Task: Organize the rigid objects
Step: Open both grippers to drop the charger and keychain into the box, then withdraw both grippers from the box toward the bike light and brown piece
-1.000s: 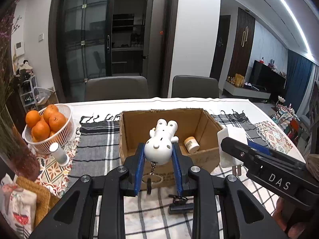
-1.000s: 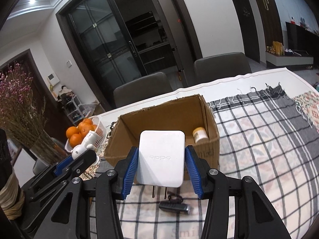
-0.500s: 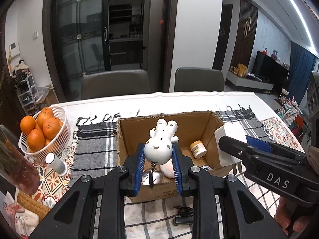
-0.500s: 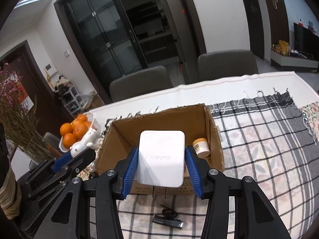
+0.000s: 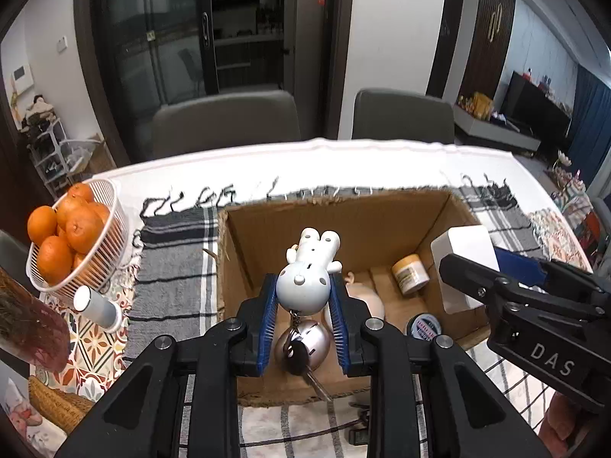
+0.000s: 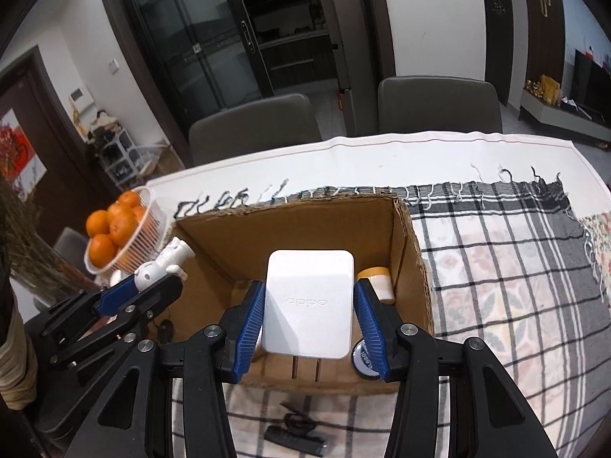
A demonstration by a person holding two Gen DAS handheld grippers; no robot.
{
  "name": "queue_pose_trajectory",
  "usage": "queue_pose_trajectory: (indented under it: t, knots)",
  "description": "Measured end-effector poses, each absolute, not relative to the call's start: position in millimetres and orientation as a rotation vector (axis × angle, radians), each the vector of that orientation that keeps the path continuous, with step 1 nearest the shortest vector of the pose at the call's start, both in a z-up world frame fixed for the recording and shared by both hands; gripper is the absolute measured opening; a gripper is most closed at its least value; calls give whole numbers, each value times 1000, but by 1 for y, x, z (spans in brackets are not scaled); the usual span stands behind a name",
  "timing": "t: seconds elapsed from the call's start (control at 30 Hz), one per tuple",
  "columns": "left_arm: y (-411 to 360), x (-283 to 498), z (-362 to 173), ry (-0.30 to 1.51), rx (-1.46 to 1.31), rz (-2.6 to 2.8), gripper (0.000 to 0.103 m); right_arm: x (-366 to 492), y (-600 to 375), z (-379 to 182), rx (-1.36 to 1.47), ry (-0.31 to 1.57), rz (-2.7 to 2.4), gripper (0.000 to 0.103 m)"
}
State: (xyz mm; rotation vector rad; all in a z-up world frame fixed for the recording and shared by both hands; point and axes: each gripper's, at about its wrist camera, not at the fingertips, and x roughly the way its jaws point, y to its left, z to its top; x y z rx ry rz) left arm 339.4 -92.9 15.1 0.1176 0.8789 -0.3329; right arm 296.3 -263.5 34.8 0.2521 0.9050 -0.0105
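Observation:
My left gripper (image 5: 303, 292) is shut on a white dog-figure keychain (image 5: 307, 274), whose silver bell and key (image 5: 303, 343) dangle below over the open cardboard box (image 5: 343, 206). My right gripper (image 6: 309, 305) is shut on a white oppo charger (image 6: 309, 301), prongs pointing down, held over the same box (image 6: 290, 225). In the left wrist view the right gripper (image 5: 496, 267) and charger (image 5: 466, 252) hang above the box's right side. Inside lie a yellow-lidded jar (image 5: 410, 273), a round tin (image 5: 424, 326) and a pale object.
A white basket of oranges (image 5: 68, 236) and a small white bottle (image 5: 95, 305) stand left of the box on the plaid cloth (image 6: 496, 267). A black key fob (image 6: 296, 437) lies on the cloth in front of the box. Two grey chairs (image 6: 435, 103) stand behind the table.
Both grippers have moved forward and tilted down, from in front of the box to over its inside. The box looms larger; the round tin and bell now show against its floor.

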Motion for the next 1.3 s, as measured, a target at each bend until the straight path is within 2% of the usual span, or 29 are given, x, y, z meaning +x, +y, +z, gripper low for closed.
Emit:
queue_pose_trajectory:
  t: [0.13, 0.2, 0.5, 1.3]
  knots:
    - [-94, 347, 4, 922, 117, -323, 27, 306, -263, 26, 250, 944, -6, 49]
    - [-93, 348, 1, 936, 107, -321, 35, 310, -265, 23, 261, 949, -9, 52]
    - [-83, 331, 8, 897, 120, -270, 38, 303, -259, 26, 230, 946, -19, 53]
    - [-60, 242, 41, 780, 138, -271, 38, 221, -241, 54, 227, 869, -21, 53]
